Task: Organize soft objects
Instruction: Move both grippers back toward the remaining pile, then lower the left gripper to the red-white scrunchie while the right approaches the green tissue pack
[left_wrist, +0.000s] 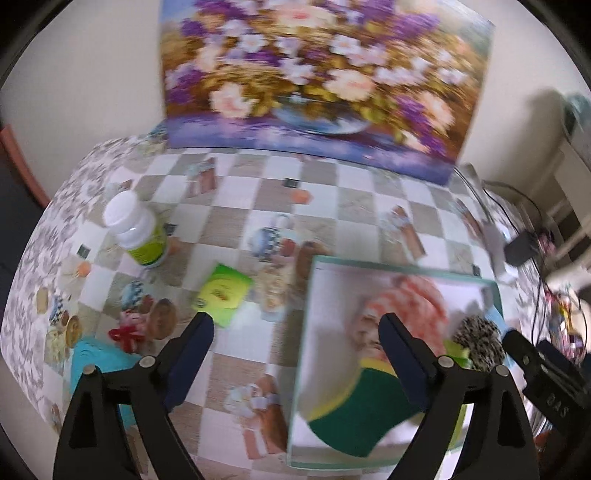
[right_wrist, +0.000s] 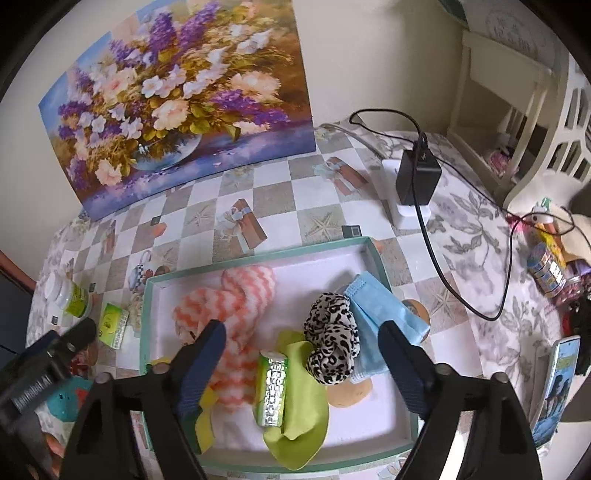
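No legible text, silver tube (right_wrist: 272, 392) lettering too blurred to read

We see a tablecloth (right_wrist: 295, 192) checked in grey and white, with leafy grey print at its right side. The tray (right_wrist: 376, 258) has a teal rim and a pale pink floor. In it lie a cloth (right_wrist: 236, 306) in orange-and-white zigzags, a black-and-white leopard-spotted scrunchie (right_wrist: 332, 339), a light blue face mask (right_wrist: 384, 314) and a lime green cloth (right_wrist: 306, 398). At the far side our painting (right_wrist: 177, 96) shows purple, white and peach flowers.
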